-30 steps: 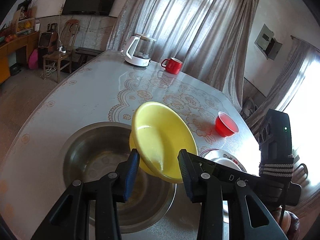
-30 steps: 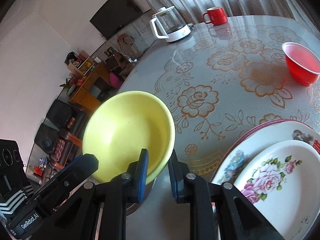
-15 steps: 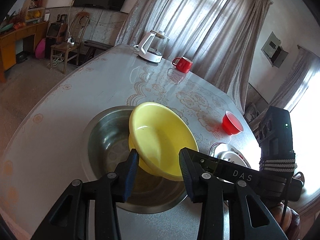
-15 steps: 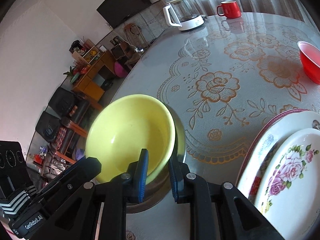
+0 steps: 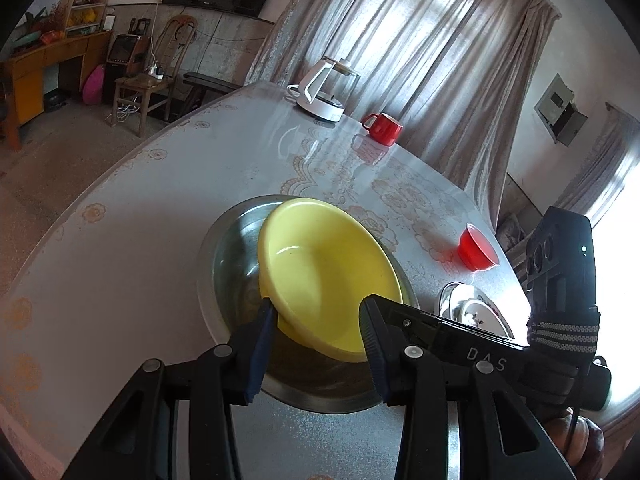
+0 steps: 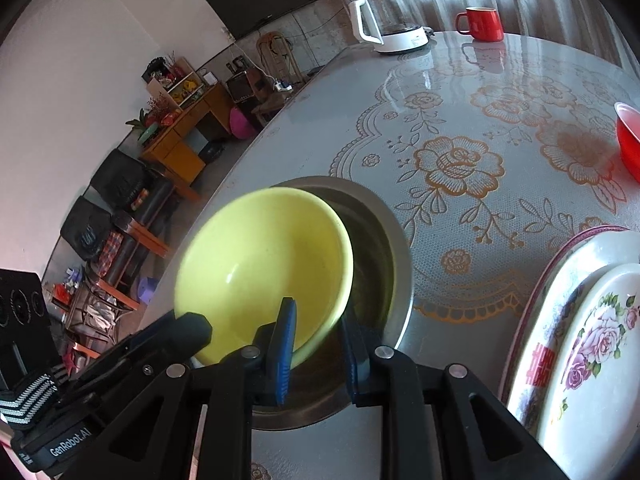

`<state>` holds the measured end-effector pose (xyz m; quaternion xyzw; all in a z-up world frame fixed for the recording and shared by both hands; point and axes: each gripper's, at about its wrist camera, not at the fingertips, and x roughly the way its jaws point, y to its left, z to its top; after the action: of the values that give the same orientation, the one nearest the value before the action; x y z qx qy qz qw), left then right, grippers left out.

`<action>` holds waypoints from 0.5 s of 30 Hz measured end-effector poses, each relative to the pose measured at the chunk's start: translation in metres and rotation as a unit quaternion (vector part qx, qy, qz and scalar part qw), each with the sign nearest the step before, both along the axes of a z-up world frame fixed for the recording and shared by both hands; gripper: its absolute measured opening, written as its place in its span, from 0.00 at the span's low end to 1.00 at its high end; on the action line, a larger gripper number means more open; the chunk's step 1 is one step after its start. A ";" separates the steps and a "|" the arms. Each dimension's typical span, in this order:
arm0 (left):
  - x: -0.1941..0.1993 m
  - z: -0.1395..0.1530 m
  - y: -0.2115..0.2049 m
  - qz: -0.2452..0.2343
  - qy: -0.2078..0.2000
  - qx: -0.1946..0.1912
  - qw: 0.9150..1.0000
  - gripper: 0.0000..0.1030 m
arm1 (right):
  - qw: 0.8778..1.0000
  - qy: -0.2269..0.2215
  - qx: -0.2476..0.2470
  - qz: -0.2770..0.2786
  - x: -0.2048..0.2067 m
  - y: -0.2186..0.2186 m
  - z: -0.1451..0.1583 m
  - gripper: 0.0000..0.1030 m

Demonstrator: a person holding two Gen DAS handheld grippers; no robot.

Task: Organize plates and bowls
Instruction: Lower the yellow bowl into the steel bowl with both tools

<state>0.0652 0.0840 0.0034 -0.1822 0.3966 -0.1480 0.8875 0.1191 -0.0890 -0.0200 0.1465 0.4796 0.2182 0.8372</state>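
A yellow bowl (image 5: pixel 324 272) (image 6: pixel 260 264) hangs tilted over a wide steel bowl (image 5: pixel 228 248) (image 6: pixel 376 248) on the flowered table, its lower side down inside the steel rim. My left gripper (image 5: pixel 316 328) holds the yellow bowl's near side between its fingers, partly closed on it. My right gripper (image 6: pixel 320 340) is pinched shut on the bowl's rim, one pad inside and one outside. In the right wrist view, one finger of the left gripper (image 6: pixel 188 328) reaches the bowl's lower left edge. Whether the yellow bowl touches the steel one I cannot tell.
Stacked floral plates (image 6: pixel 592 344) (image 5: pixel 472 308) lie right of the steel bowl. A small red bowl (image 5: pixel 478 250) (image 6: pixel 628 140) stands farther right. A red mug (image 5: pixel 384 128) and a white kettle (image 5: pixel 324 92) stand at the far edge. The table edge curves along the left.
Both grippers carried the yellow bowl sideways and down, from beside the steel bowl's rim to over its middle. Both grips look unchanged.
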 end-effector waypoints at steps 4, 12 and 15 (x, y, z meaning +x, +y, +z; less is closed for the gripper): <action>0.001 -0.007 0.005 0.007 0.010 -0.002 1.000 0.41 | 1.000 -0.001 -0.010 0.006 0.002 0.007 -0.003 0.24; -0.003 -0.006 -0.002 0.003 -0.010 0.025 1.000 0.47 | 0.998 -0.028 -0.057 0.014 -0.003 0.018 -0.001 0.28; -0.006 -0.005 -0.002 0.008 -0.020 0.040 0.999 0.49 | 0.997 -0.032 -0.063 0.014 -0.005 0.020 -0.001 0.29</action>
<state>0.0595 0.0824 -0.0013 -0.1469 0.3825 -0.1286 0.9031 0.1144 -0.0691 -0.0211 0.0796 0.4671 0.2038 0.8567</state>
